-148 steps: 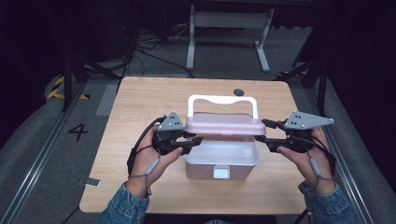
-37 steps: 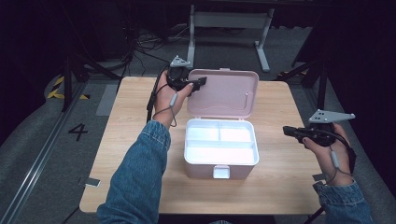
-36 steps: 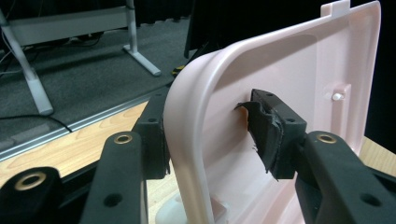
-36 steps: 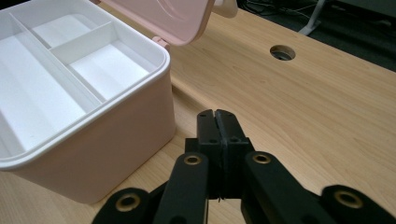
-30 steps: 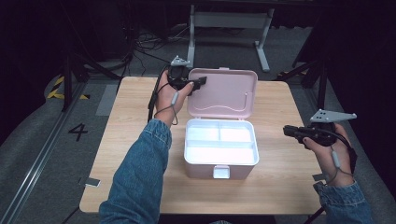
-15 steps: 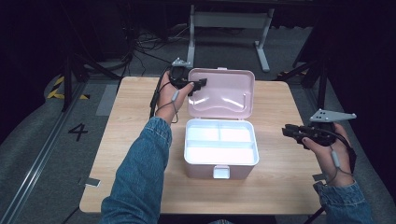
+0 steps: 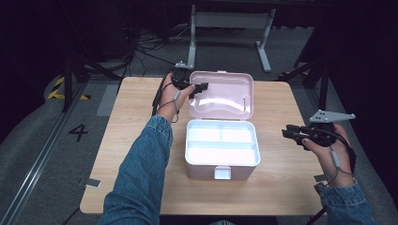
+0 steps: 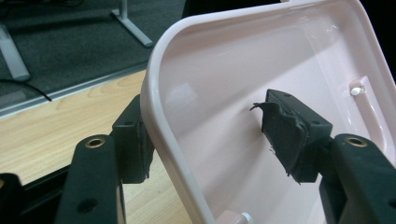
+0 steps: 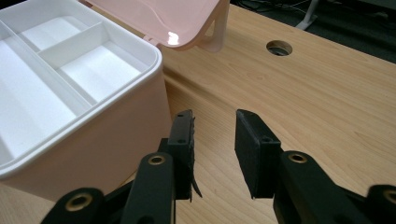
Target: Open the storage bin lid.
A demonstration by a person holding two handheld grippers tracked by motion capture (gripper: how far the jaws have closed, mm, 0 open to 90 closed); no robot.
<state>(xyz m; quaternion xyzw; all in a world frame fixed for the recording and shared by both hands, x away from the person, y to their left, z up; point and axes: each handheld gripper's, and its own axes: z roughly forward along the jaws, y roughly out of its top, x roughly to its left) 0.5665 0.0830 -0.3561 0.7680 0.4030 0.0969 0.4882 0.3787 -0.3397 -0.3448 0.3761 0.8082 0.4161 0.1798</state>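
Observation:
A pink storage box stands mid-table with its lid swung up and back, showing white divided compartments with nothing in them. My left gripper is at the lid's upper left corner. In the left gripper view the lid's rim runs between the jaws of the left gripper, one outside and one inside, with a wide gap between them. My right gripper hovers open over the bare table, right of the box. In the right gripper view the right gripper has nothing between its pads, and the box wall is just to the left.
The wooden table has a round cable hole behind the lid. Dark floor, cables and a grey metal stand lie beyond the far edge. Bare tabletop runs along the left, front and right of the box.
About five seconds ago both grippers were at the closed lid; now it stands open. Over the last second the left gripper stayed at the lid and the right one drifted slightly left.

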